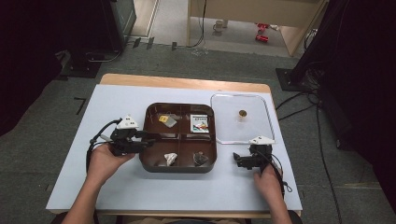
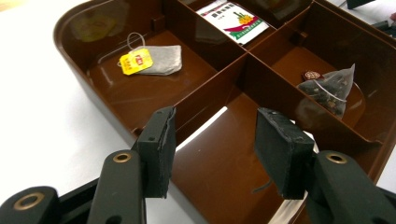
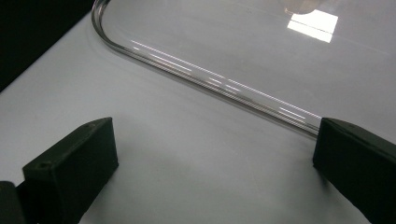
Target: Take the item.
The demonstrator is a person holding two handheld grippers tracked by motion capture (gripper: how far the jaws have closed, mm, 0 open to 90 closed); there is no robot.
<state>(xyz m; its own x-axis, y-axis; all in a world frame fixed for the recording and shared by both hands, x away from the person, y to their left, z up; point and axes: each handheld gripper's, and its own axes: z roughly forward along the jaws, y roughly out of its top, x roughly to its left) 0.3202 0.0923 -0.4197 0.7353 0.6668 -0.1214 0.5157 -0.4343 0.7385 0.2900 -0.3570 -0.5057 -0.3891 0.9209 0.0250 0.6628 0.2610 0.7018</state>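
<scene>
A brown four-compartment tray (image 1: 180, 168) sits mid-table. Its far-left compartment holds a flat tea bag with a yellow tag (image 1: 166, 120) (image 2: 149, 60), and its far-right one a printed sachet (image 1: 200, 123) (image 2: 236, 21). A pale tea bag (image 1: 170, 158) lies near-left and a dark pyramid tea bag (image 1: 201, 158) (image 2: 329, 88) near-right. My left gripper (image 1: 148, 143) (image 2: 215, 154) is open over the tray's left rim (image 2: 70, 28), with only the near-left compartment's floor between its jaws. My right gripper (image 1: 238, 161) (image 3: 215, 172) stands wide open above the table, just in front of the clear lid (image 1: 240, 135) (image 3: 210, 79).
The clear lid lies flat to the right of the tray with a small brown knob (image 1: 242, 113) on it. A white mat (image 1: 121, 186) covers the table. Bare mat lies left of and in front of the tray. Cables run across the floor beyond the right edge.
</scene>
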